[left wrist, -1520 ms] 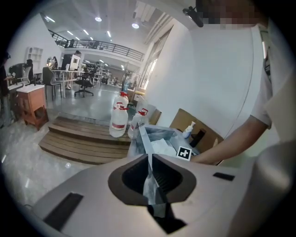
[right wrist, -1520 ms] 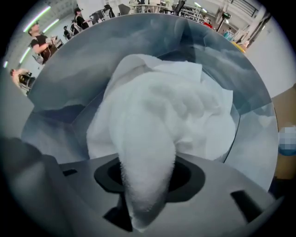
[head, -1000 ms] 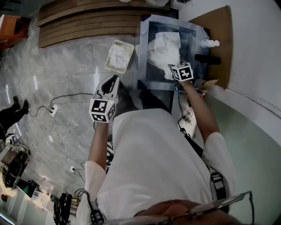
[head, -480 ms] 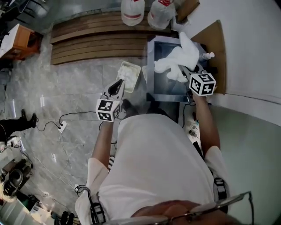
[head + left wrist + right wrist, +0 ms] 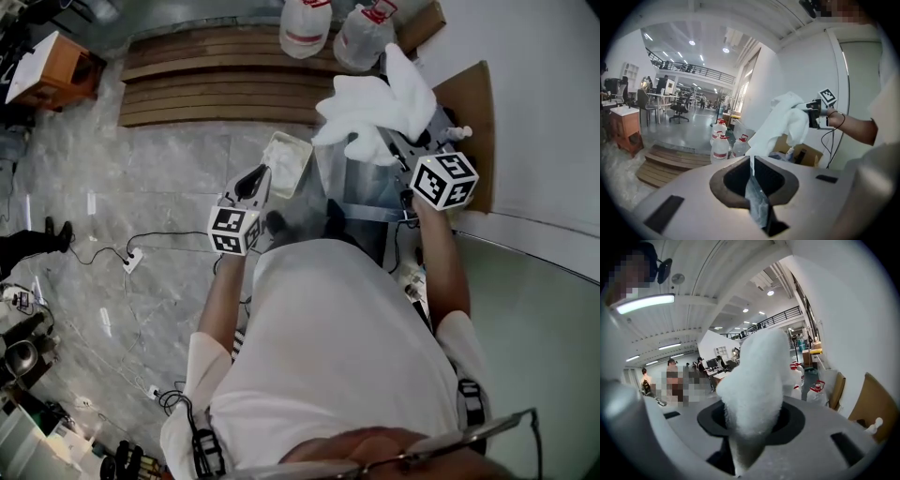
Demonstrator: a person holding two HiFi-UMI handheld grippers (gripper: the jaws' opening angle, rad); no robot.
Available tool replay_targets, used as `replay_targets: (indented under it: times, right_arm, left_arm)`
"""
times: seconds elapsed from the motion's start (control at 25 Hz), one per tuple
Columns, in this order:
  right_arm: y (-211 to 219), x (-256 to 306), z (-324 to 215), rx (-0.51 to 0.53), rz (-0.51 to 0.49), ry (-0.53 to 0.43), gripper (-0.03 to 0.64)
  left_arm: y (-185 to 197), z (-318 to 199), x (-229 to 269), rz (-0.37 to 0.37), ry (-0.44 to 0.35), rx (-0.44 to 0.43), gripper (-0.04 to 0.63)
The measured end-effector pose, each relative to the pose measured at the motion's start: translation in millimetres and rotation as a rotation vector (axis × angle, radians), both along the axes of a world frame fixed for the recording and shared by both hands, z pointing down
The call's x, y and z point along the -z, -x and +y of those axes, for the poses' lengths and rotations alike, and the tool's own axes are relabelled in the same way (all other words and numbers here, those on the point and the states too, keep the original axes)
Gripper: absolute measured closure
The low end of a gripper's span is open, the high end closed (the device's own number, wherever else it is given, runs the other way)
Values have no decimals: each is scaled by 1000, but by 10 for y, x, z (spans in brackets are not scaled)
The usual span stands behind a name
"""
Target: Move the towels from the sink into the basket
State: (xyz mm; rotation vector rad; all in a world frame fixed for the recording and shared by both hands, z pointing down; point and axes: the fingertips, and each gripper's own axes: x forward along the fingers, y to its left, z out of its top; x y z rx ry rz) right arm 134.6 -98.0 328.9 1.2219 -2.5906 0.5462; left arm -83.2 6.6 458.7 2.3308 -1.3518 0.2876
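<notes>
Listing by view, with the sink (image 5: 360, 190) as reference

Head view:
- right gripper (image 5: 397, 150), above the sink's far right corner, jaws clamped on one white towel (image 5: 371, 105); the towel is bunched, clear of the basin and spreading over the sink's far edge
- left gripper (image 5: 259, 175), left of the sink, tips just over the near end of the basket (image 5: 299, 151)
- basket, pale, on the floor touching or just beside the sink's left wall; white cloth lies inside it
- two water jugs (image 5: 307, 26) beyond the sink's far edge; wooden platform (image 5: 216, 84) to the far left of the sink; brown board (image 5: 473, 117) along its right side

Left gripper view:
- left gripper (image 5: 752, 163), jaws together, apparently empty, though a grey glossy strip low between them is hard to identify
- towel (image 5: 782, 123) hanging in the air ahead, pinched by the right gripper (image 5: 812, 112) at upper right
- jugs (image 5: 721, 145) on the floor at left of the towel

Right gripper view:
- right gripper (image 5: 749, 432), jaws closed on the towel (image 5: 757, 380); the fleecy cloth fills the gap and rises in a thick column that blocks the middle of the view
- jugs (image 5: 816, 389) and brown board (image 5: 873, 408) at right
</notes>
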Motion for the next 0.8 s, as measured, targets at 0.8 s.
replay_targets:
  times: [0.8]
  right_arm:
    - [1948, -2999, -69, 180, 122, 422, 453]
  left_arm:
    - [1034, 45, -1164, 23, 189, 123, 566]
